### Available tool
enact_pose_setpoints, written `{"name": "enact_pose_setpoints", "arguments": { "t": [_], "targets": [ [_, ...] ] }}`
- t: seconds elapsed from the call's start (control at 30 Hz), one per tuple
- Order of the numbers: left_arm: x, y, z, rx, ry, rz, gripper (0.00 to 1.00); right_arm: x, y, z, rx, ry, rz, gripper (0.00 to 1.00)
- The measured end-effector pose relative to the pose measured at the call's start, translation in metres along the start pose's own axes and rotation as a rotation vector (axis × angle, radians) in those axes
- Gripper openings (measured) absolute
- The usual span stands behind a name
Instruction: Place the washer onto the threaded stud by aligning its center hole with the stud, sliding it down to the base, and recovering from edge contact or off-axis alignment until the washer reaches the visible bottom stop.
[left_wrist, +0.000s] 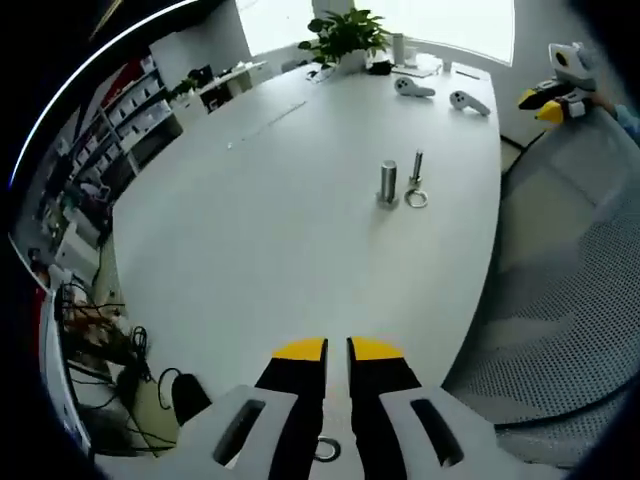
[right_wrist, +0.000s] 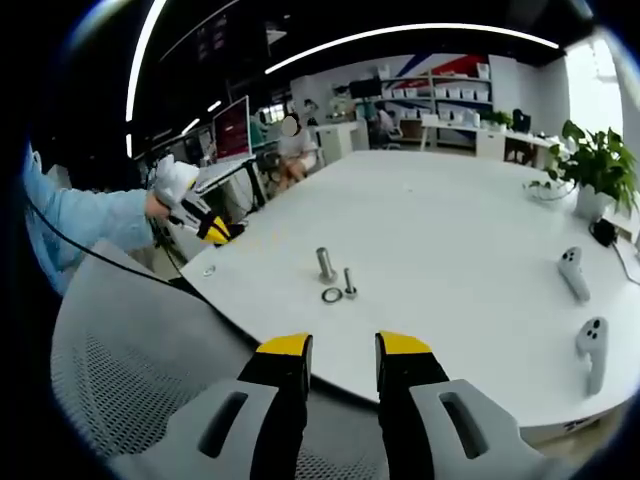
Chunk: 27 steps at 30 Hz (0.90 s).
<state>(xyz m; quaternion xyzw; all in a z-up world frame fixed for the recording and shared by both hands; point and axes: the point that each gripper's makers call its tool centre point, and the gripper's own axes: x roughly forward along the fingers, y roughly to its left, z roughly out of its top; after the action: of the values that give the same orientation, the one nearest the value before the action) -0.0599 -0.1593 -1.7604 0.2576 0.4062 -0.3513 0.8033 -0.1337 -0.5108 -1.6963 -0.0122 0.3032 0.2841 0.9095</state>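
One washer (left_wrist: 416, 198), one threaded stud (left_wrist: 417, 168), one steel cylinder (left_wrist: 388, 184) near worktop (left_wrist: 250, 220) edge; my left gripper (left_wrist: 337, 349) nearly clenched, right gripper (right_wrist: 343, 345) released.

Washer (right_wrist: 332, 295) flat on table (right_wrist: 450, 260) just beside stud (right_wrist: 350, 283), w/ metal cylinder (right_wrist: 326, 265) close by.

Shiny metal washer (left_wrist: 416, 198) and stud (left_wrist: 417, 168) on matt white table (left_wrist: 280, 220).
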Motion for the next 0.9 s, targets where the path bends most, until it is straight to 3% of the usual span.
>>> {"name": "enact_pose_setpoints", "arguments": {
  "t": [0.1,0.27,0.4,0.47,0.57,0.9],
  "targets": [
    [-0.007,0.004,-0.024,-0.025,0.021,0.009,0.13,0.000,-0.001,0.001,0.001,-0.003,-0.003,0.27],
    [-0.011,0.010,-0.064,-0.056,0.078,0.018,0.12,0.000,-0.001,0.000,0.004,-0.001,-0.010,0.27],
    [-0.010,0.015,-0.089,-0.089,0.125,0.028,0.04,0.000,-0.004,0.001,0.010,-0.005,-0.019,0.27],
    [-0.008,0.011,-0.101,-0.128,0.168,0.004,0.00,0.000,-0.004,0.002,0.009,-0.005,-0.019,0.27],
    [-0.002,0.011,-0.109,-0.083,0.180,0.008,0.00,0.000,-0.003,0.001,0.008,-0.002,-0.016,0.27],
    [0.017,0.008,-0.124,-0.055,0.267,-0.030,0.00,0.000,-0.006,0.002,0.014,-0.005,-0.027,0.27]
  ]
}}
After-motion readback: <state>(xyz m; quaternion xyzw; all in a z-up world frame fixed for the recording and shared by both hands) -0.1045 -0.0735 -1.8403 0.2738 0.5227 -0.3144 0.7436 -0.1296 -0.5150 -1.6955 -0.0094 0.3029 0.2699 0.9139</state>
